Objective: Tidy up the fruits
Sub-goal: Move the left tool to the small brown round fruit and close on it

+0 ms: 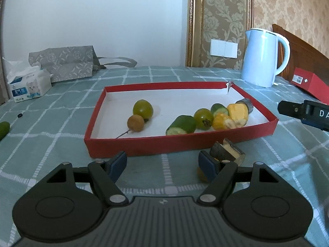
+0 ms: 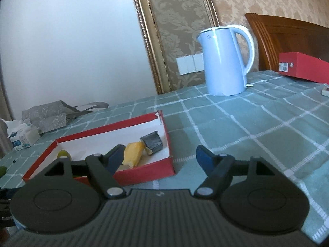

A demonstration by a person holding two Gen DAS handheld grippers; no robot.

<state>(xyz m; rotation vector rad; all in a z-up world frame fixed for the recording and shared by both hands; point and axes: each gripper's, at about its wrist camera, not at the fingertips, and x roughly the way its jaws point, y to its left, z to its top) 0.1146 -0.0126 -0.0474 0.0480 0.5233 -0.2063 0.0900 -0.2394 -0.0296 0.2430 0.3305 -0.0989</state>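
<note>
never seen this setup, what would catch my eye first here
The shallow red tray in the middle of the checked tablecloth, holding green tomatoes, cucumber pieces and yellow pumpkin chunks. Behind it to the right stands a pale blue kettle. One dark-skinned pumpkin piece lies outside the tray, by its near wall, just ahead of the open left gripper.

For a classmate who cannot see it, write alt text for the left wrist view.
A shallow red cardboard tray on a green checked tablecloth holds green tomatoes, cucumber chunks, yellow fruit pieces and a small brown fruit. The open left tool hovers before it, beside a dark-skinned chunk on the cloth; a pale blue kettle stands behind.
</note>
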